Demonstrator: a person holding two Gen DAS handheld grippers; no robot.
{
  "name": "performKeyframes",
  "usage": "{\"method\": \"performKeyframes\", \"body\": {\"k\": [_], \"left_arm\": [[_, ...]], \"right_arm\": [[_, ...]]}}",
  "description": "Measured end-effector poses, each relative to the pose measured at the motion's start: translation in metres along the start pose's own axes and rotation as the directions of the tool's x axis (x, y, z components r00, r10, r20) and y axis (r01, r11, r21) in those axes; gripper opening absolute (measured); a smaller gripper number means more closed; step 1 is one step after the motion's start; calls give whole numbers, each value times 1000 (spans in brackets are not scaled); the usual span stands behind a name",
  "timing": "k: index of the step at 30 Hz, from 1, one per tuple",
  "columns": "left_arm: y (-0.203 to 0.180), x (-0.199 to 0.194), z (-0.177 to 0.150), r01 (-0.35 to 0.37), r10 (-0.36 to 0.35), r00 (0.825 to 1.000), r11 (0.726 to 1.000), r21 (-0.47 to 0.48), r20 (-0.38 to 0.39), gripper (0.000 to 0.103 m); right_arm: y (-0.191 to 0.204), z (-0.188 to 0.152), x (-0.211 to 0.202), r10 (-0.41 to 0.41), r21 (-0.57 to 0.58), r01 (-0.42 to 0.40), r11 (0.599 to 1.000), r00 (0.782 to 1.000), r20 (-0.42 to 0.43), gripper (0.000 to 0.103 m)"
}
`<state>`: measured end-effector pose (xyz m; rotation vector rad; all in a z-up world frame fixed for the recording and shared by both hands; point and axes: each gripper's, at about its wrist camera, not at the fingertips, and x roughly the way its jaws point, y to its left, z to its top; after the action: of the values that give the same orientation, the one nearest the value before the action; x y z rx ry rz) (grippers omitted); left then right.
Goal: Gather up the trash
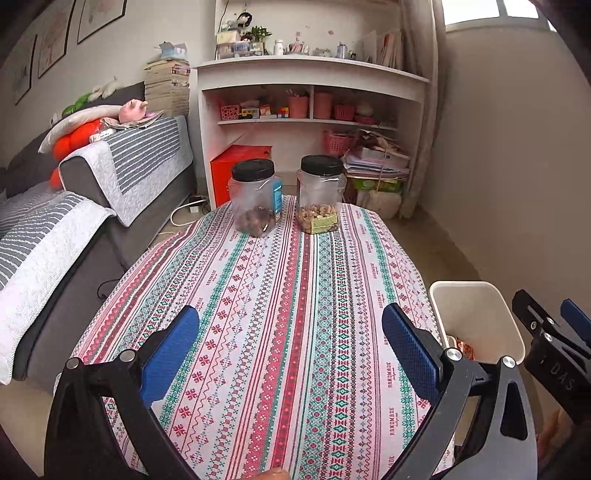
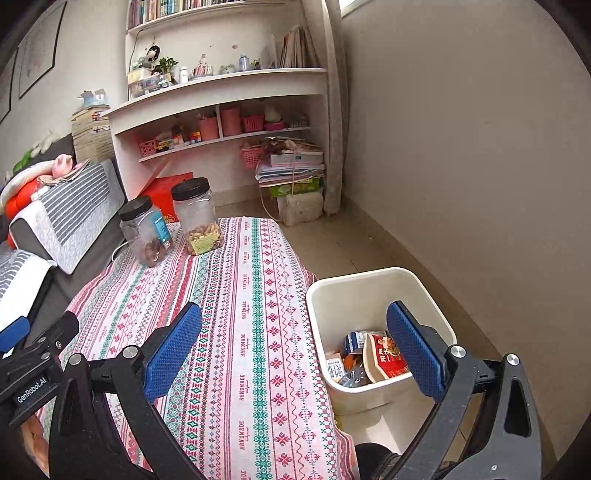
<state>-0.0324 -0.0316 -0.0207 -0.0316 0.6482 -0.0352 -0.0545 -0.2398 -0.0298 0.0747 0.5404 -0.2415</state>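
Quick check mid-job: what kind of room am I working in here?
Most likely a home living room: a grey sofa with striped covers, a white shelf unit of toys and books, and a low table with snack jars.

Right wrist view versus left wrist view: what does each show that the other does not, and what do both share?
Only the right wrist view looks down into the white bin and shows the wrappers and cartons lying in it, plus the books on the top shelf.

Only the left wrist view shows the window and the framed pictures on the wall.

Both show the patterned tablecloth, two black-lidded jars at its far end, the sofa, the white shelving unit, and both grippers open and holding nothing.
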Motion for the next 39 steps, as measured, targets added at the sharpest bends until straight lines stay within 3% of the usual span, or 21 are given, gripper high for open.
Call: {"method": "performKeyframes", "body": {"k": [39], "left_arm": [[-8,-11,0,23,-22,1000,999,-29,7,96]], "right_arm": [[-2,-1,-7,6,-2,-6,1000,1000,29,96]]}}
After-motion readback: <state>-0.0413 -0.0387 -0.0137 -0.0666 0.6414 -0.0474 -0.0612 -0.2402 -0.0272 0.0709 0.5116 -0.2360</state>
